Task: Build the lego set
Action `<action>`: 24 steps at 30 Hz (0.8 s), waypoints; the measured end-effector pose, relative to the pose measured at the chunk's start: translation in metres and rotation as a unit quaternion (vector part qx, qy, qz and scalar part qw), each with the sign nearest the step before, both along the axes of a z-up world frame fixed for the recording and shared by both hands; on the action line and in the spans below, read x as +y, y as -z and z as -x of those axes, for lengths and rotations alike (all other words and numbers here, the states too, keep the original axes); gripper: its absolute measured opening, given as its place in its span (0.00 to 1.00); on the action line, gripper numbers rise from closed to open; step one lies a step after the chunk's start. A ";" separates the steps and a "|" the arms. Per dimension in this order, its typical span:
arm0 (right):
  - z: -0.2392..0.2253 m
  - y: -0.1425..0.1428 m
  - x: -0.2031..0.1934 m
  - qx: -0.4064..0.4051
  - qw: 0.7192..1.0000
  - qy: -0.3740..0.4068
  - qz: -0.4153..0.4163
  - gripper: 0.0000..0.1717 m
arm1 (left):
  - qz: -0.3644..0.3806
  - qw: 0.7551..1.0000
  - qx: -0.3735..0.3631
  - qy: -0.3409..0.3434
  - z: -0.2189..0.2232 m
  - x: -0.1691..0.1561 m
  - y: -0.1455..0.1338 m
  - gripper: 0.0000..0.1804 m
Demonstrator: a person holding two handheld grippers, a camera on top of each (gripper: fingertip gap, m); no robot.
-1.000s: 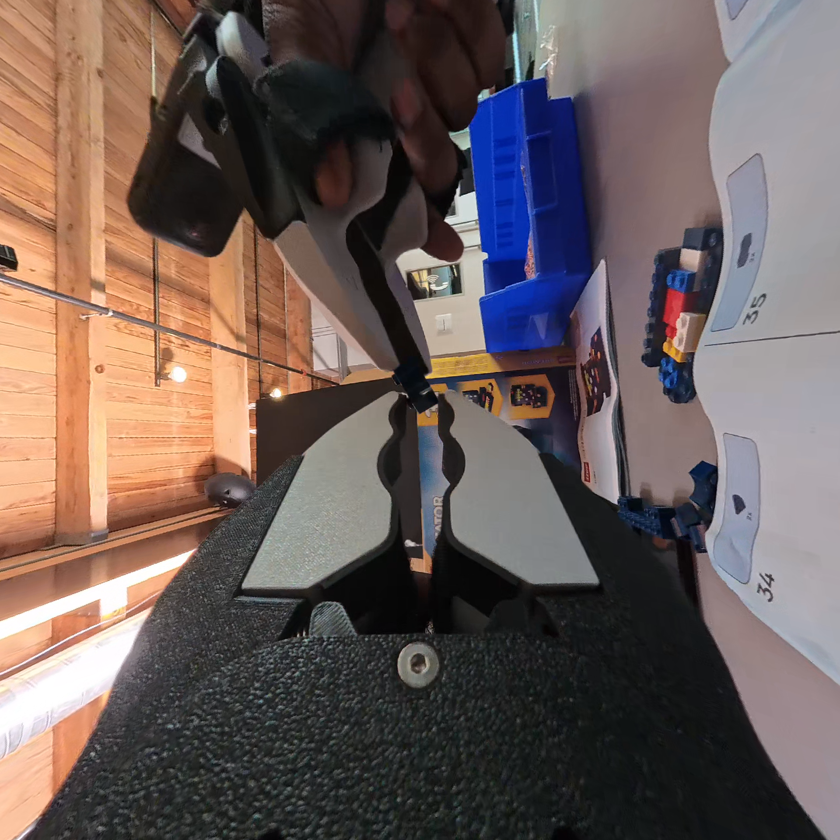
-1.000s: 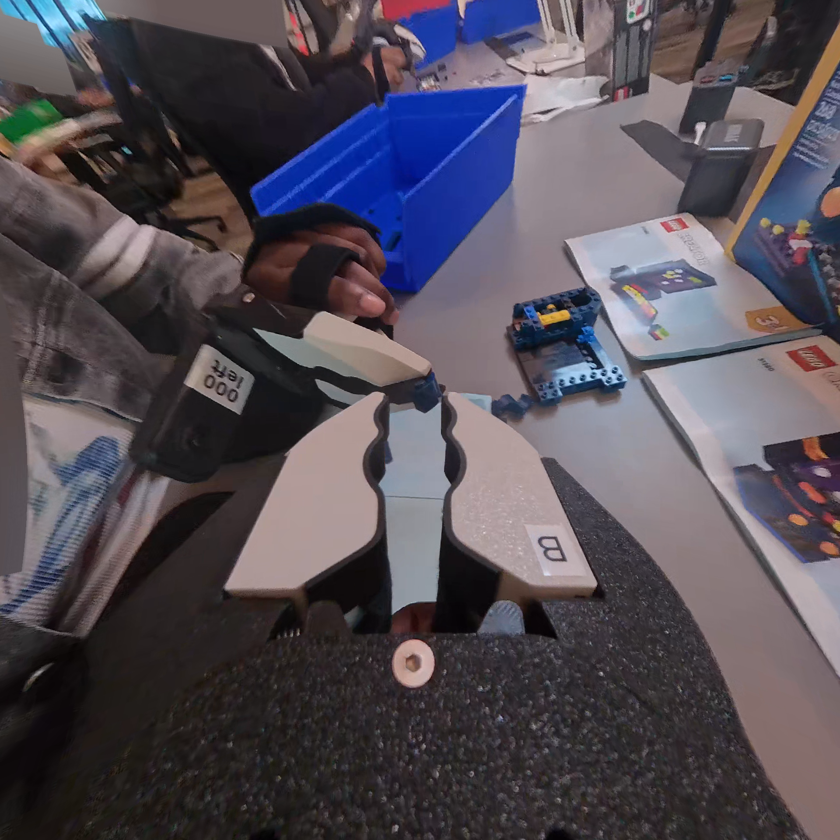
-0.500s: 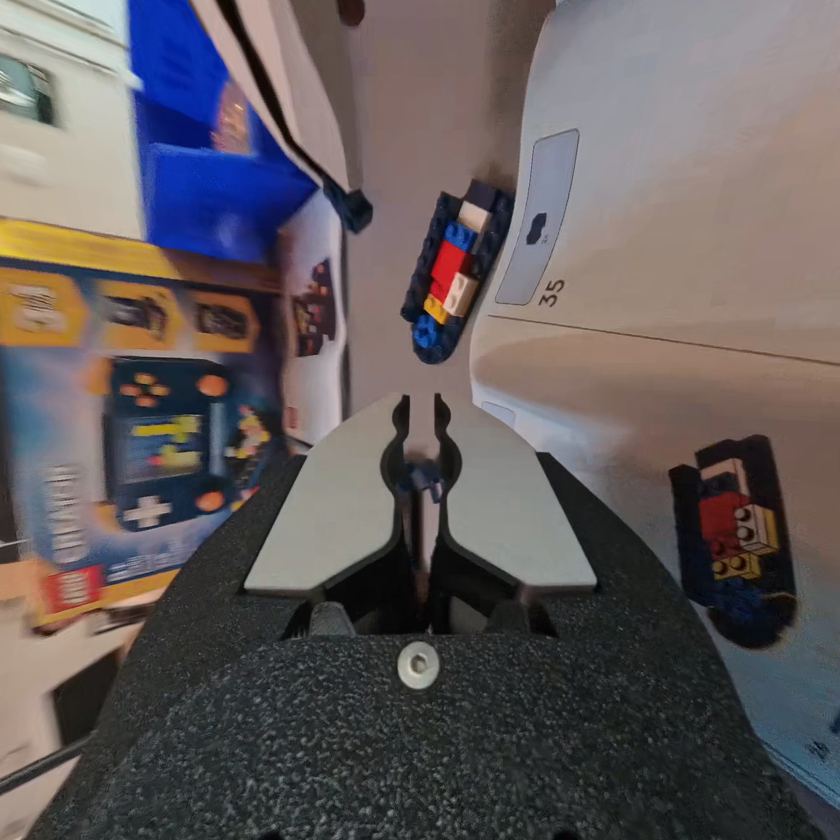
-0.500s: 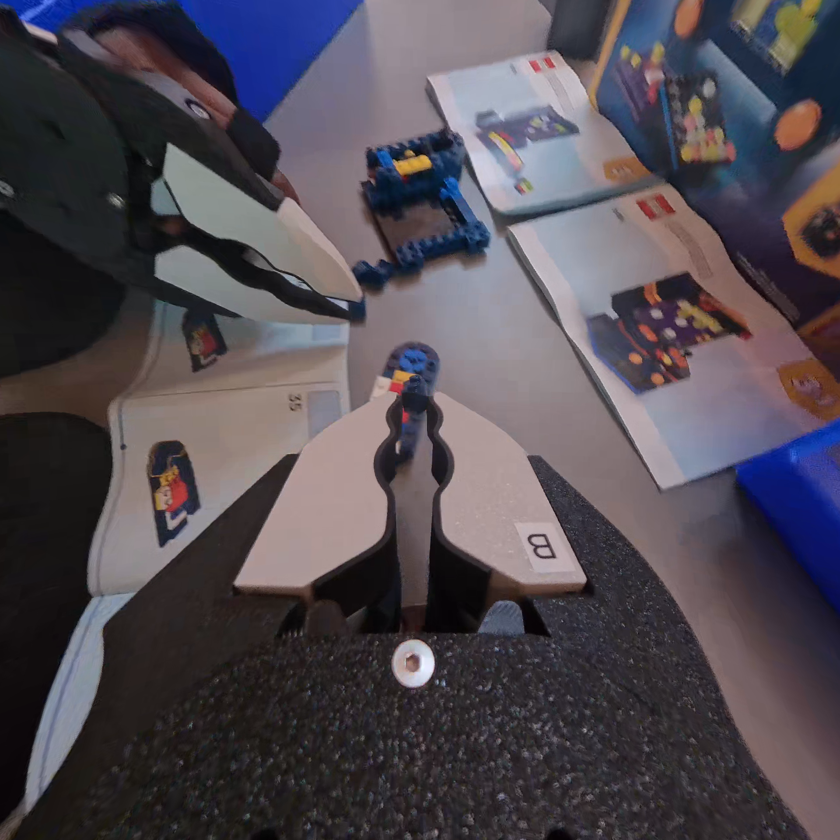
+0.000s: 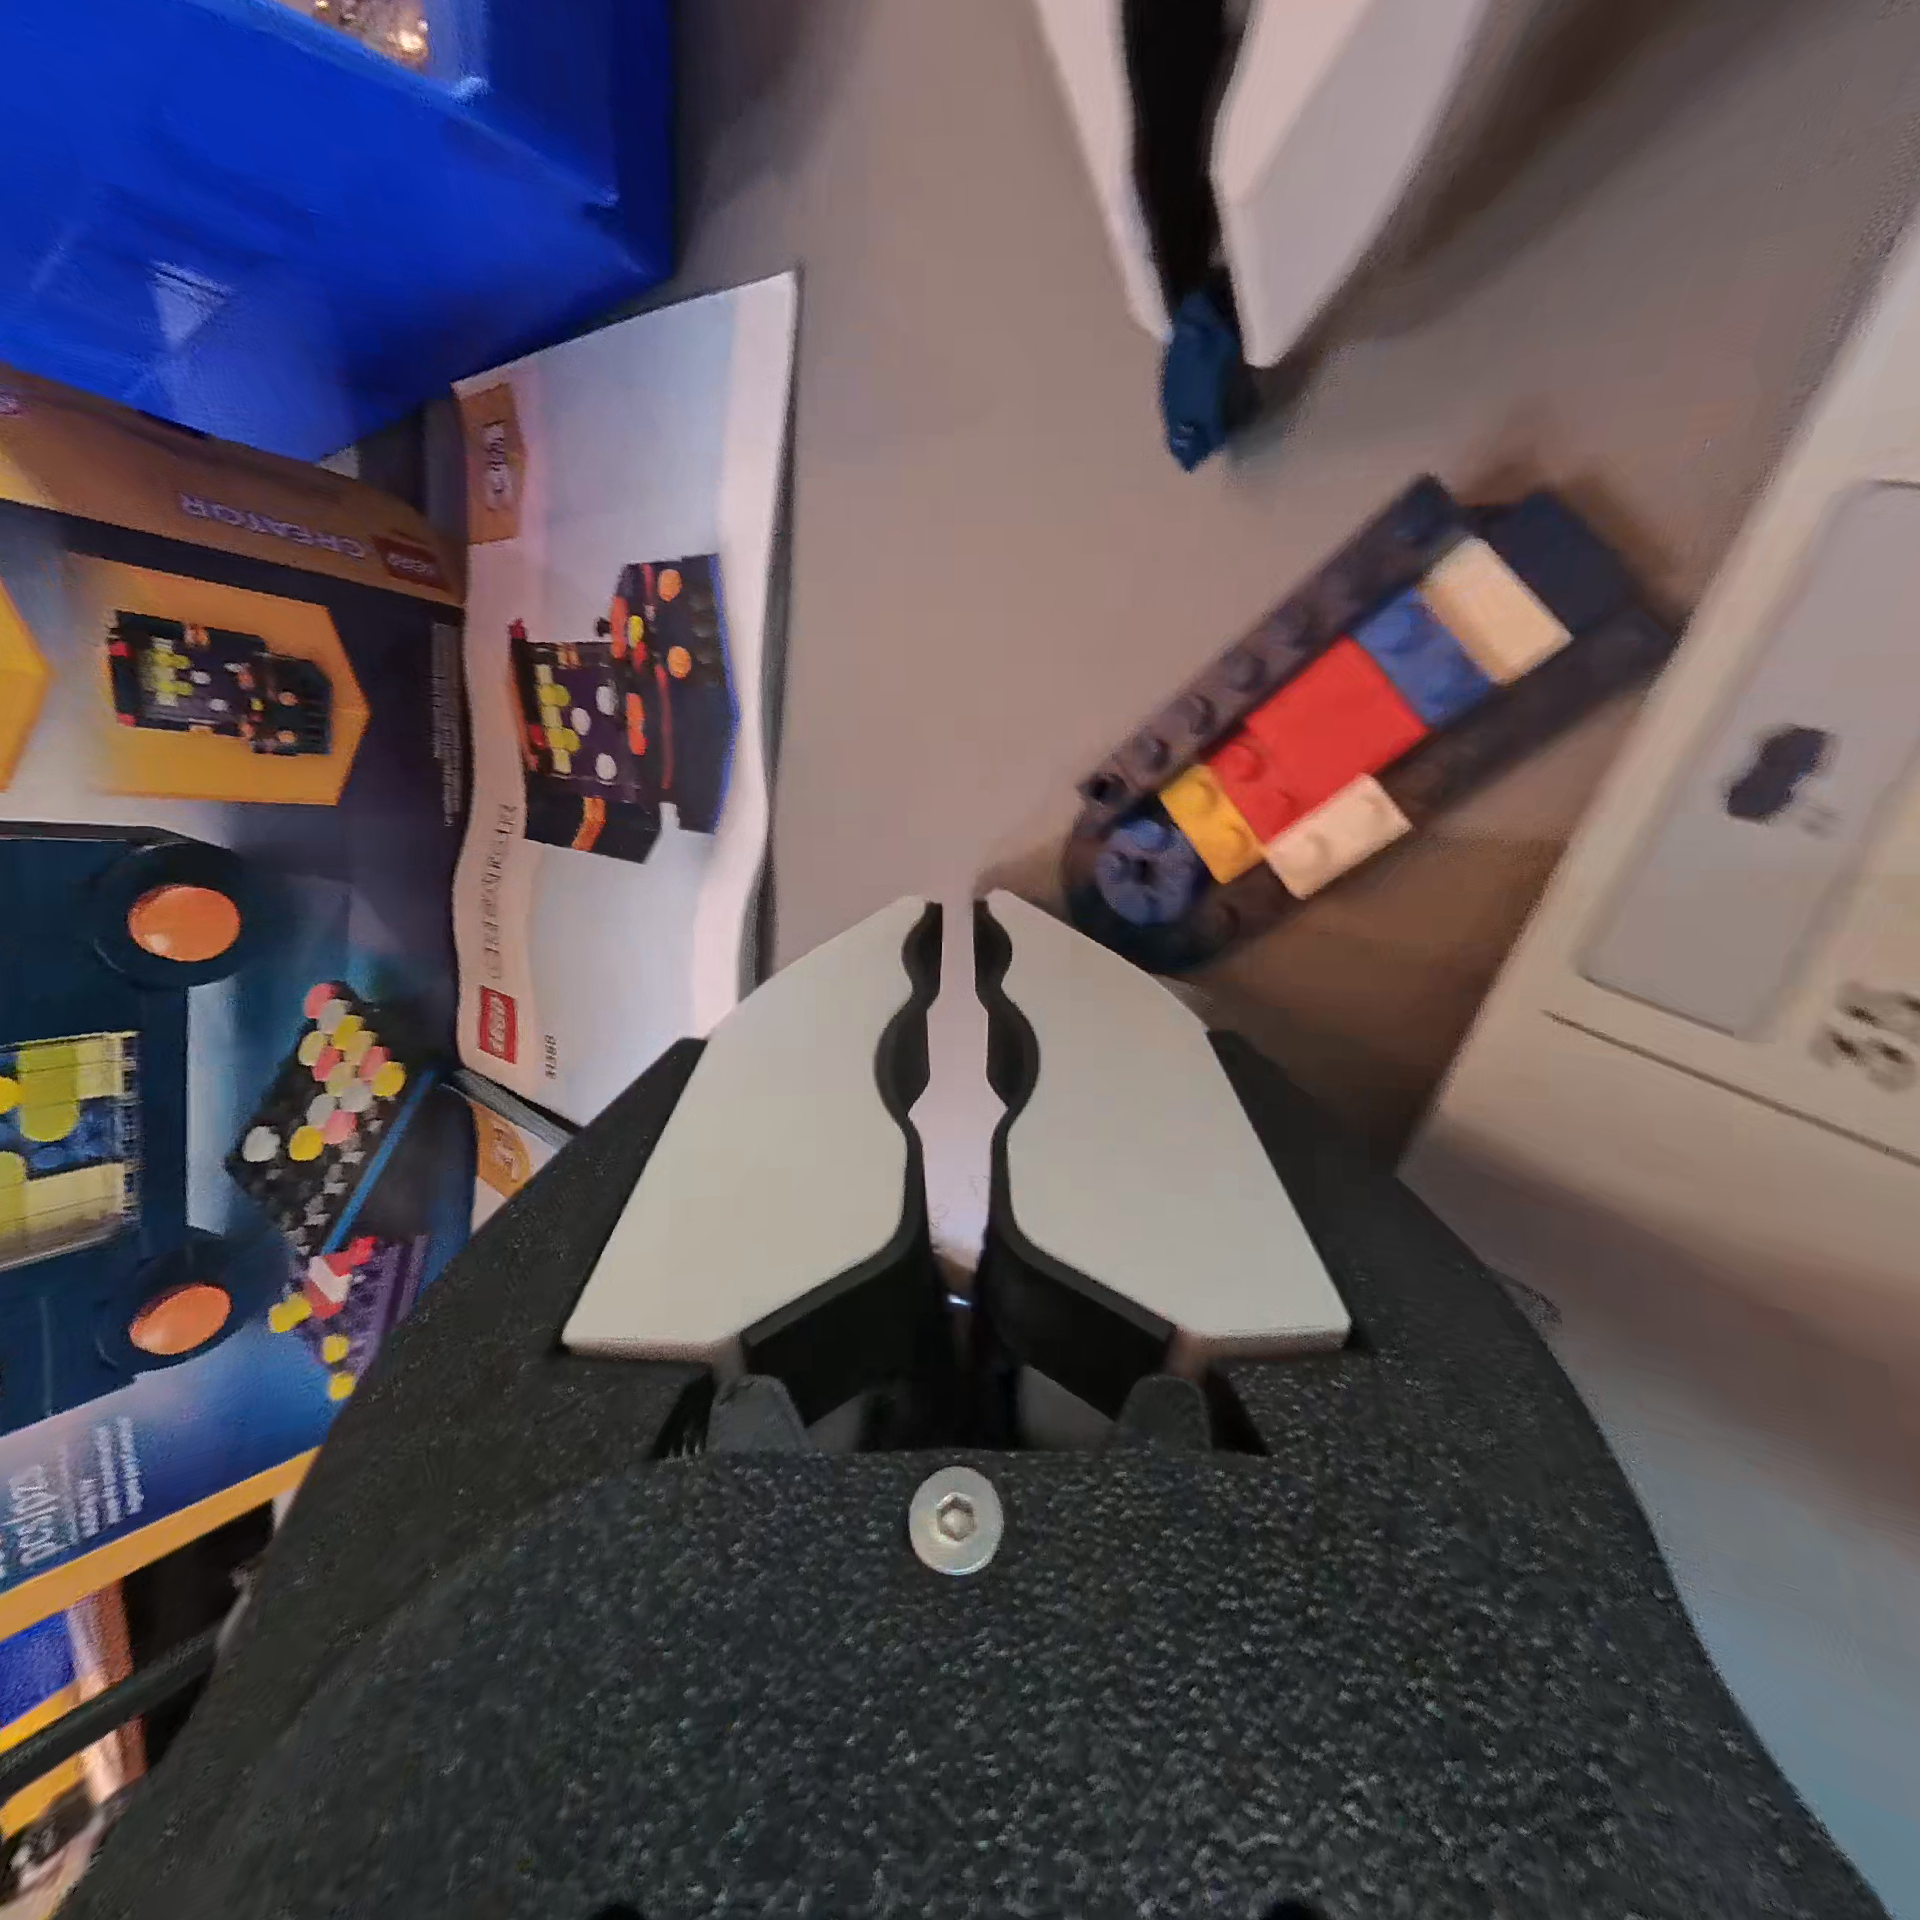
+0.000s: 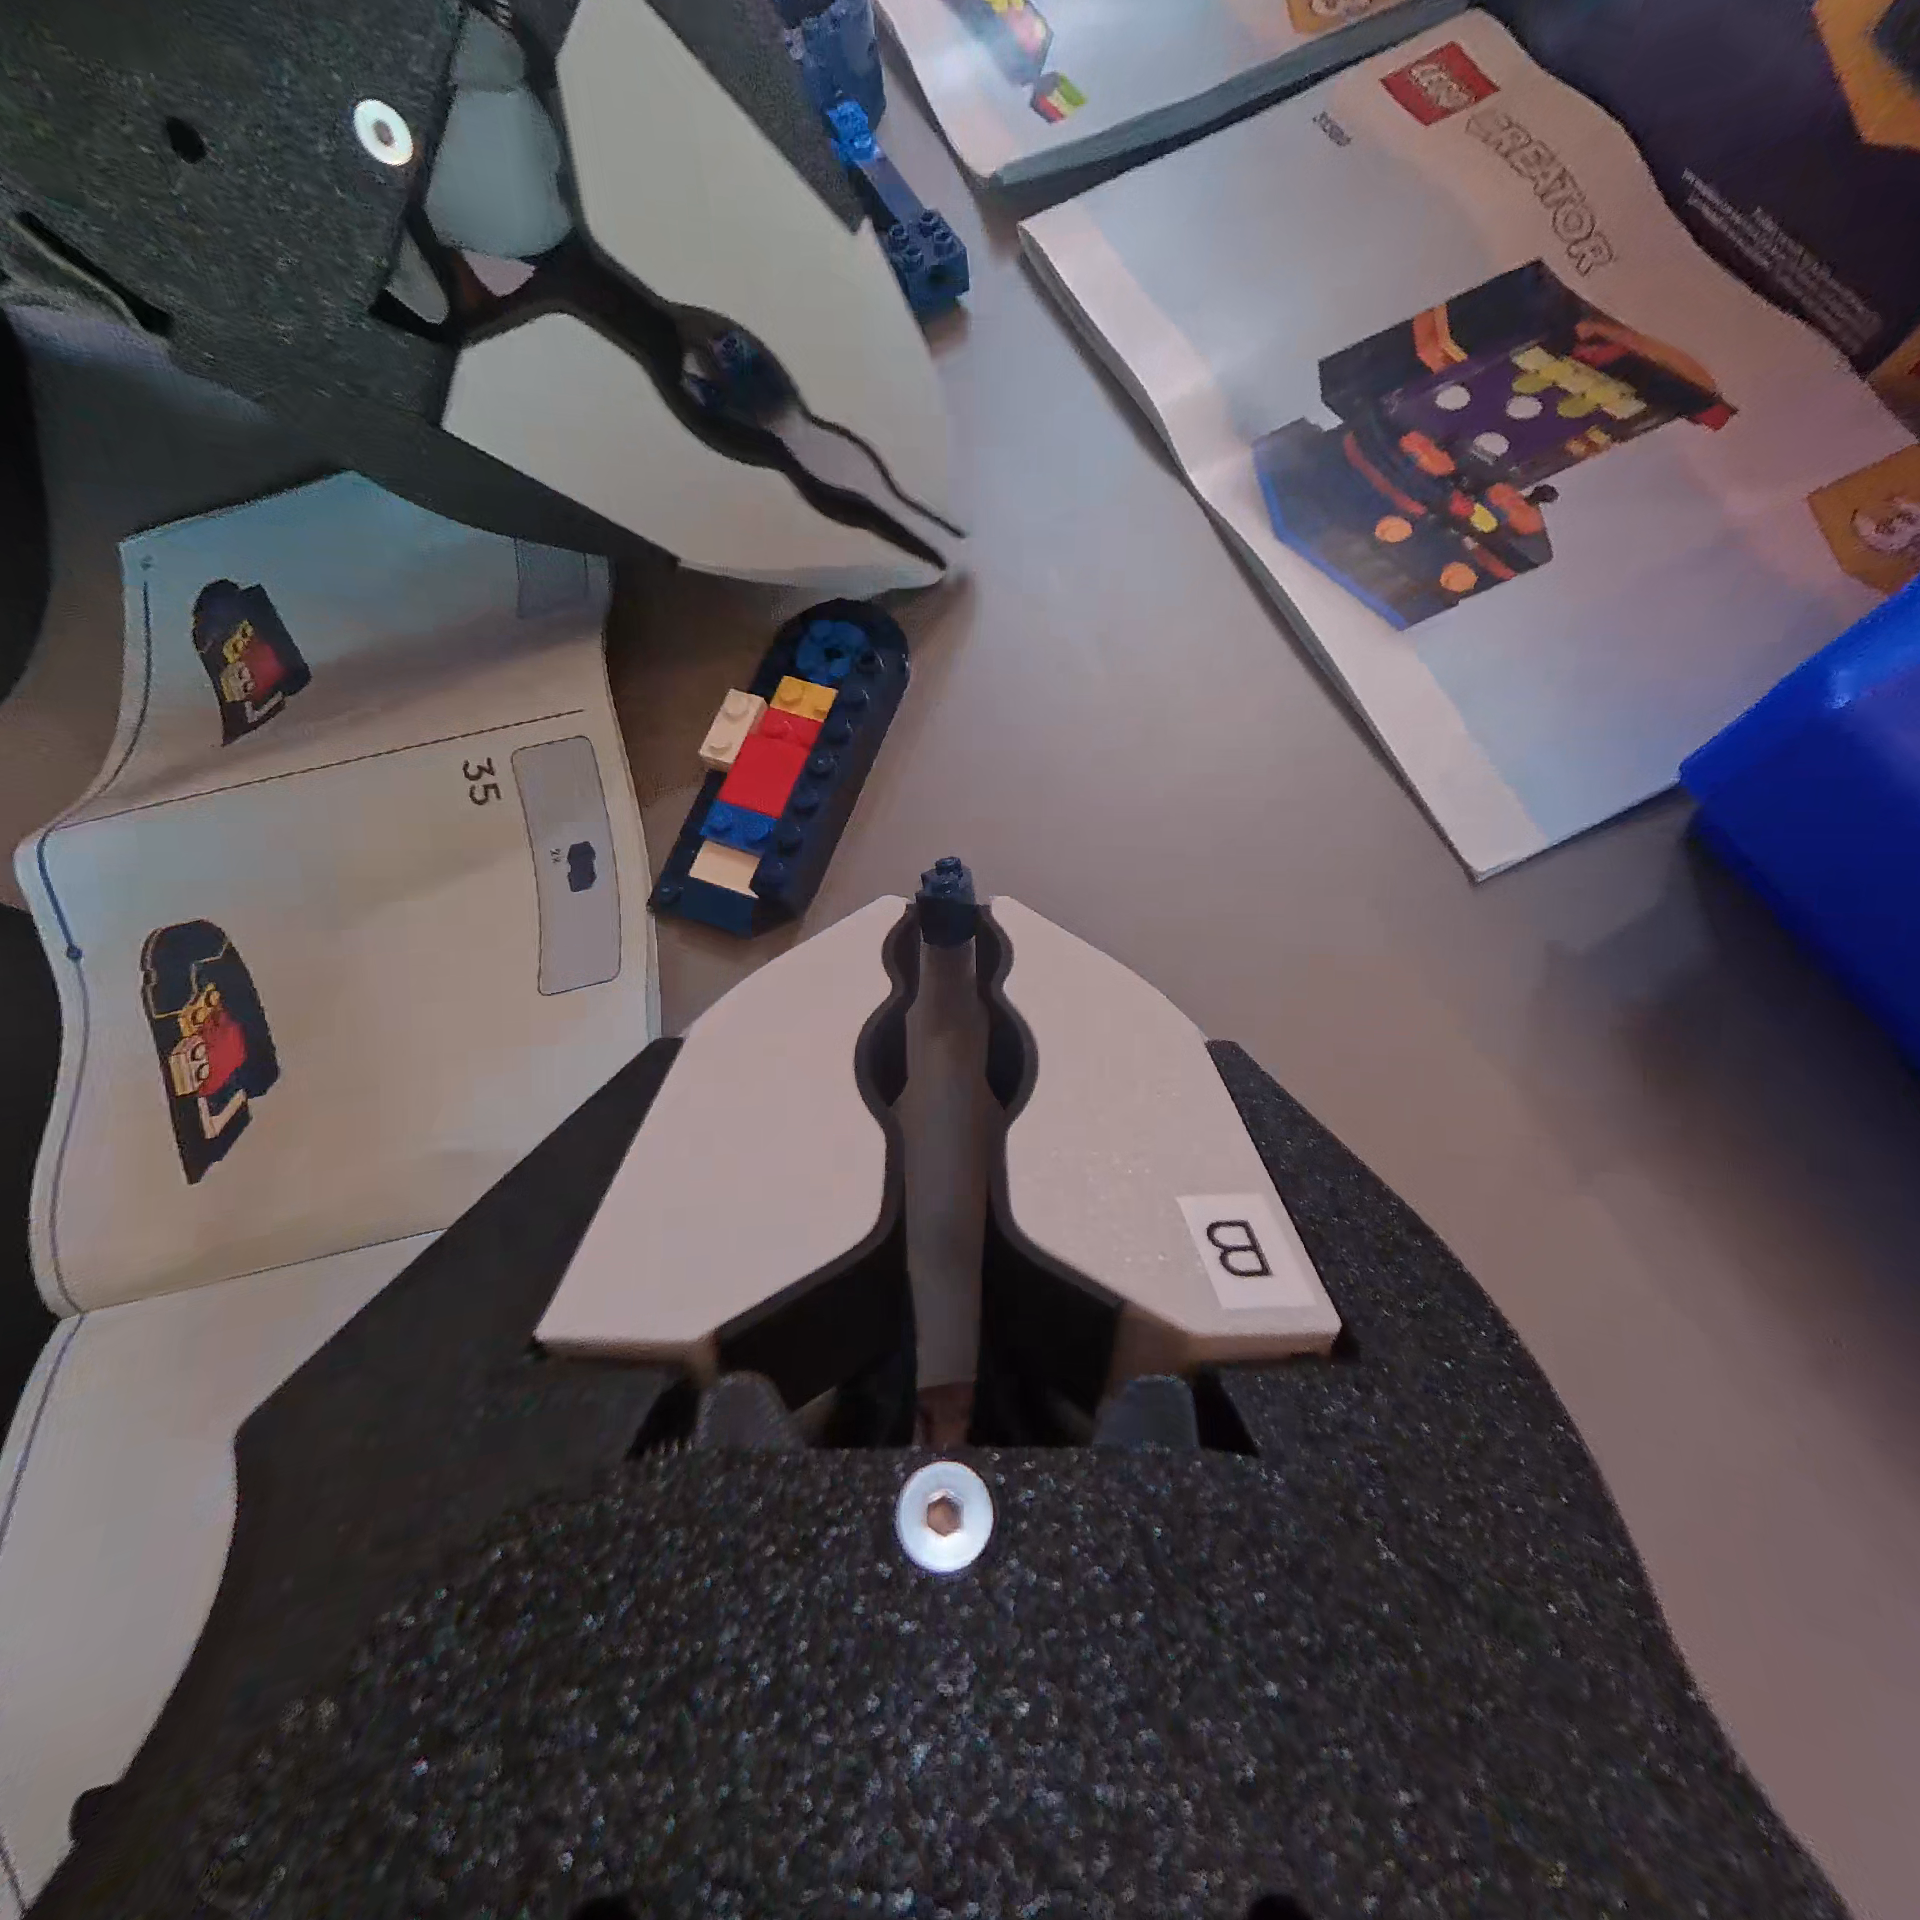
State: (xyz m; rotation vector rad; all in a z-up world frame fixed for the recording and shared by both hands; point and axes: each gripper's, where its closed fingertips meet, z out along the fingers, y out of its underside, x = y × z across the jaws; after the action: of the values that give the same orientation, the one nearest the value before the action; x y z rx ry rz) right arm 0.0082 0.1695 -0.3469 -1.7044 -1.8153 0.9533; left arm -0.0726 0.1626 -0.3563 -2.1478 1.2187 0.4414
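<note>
My right gripper (image 6: 948,914) is shut on a small dark blue studded piece (image 6: 945,899) at its fingertips, just above the grey table (image 6: 1195,831). The left wrist view shows that gripper (image 5: 1195,343) from the front, with the blue piece (image 5: 1195,384) sticking out of its tips. My left gripper (image 5: 956,914) has its fingers a narrow slit apart, and only table shows through the slit. It also shows in the right wrist view (image 6: 930,545), hovering over the far end of a flat dark blue build (image 6: 790,769) with red, yellow, blue and white bricks on it. That build (image 5: 1351,717) lies just right of the left fingertips.
An open instruction booklet (image 6: 343,883) lies left of the build. A closed booklet (image 6: 1455,468) and a blue bin (image 6: 1829,810) lie to the right. More dark blue pieces (image 6: 914,239) lie farther back. A printed toy box (image 5: 208,935) and a blue bin (image 5: 312,208) stand at the left.
The two grippers met tip to tip in the air around the small blue piece. Both have since swung down over the table. The right closed on the piece and the left fingers narrowed.
</note>
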 end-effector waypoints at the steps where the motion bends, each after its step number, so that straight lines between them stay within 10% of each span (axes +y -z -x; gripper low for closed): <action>1: -0.001 0.001 -0.001 -0.002 1.000 -0.002 0.012 0.06 | -0.005 1.000 0.003 -0.003 0.000 0.005 0.000 0.03; 8: -0.002 -0.005 -0.008 0.014 0.999 -0.019 0.026 0.06 | 0.134 0.981 -0.138 -0.016 -0.012 -0.043 -0.001 0.04; 24: 0.072 -0.034 -0.021 0.145 0.968 -0.195 0.061 0.06 | 0.084 0.931 -0.355 0.012 -0.007 -0.022 -0.019 0.11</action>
State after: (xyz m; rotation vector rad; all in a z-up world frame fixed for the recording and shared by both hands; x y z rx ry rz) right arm -0.0634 0.1487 -0.3125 -1.2085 -1.9549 1.4188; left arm -0.0655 0.1401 -0.3372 -2.1312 0.8741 -0.4477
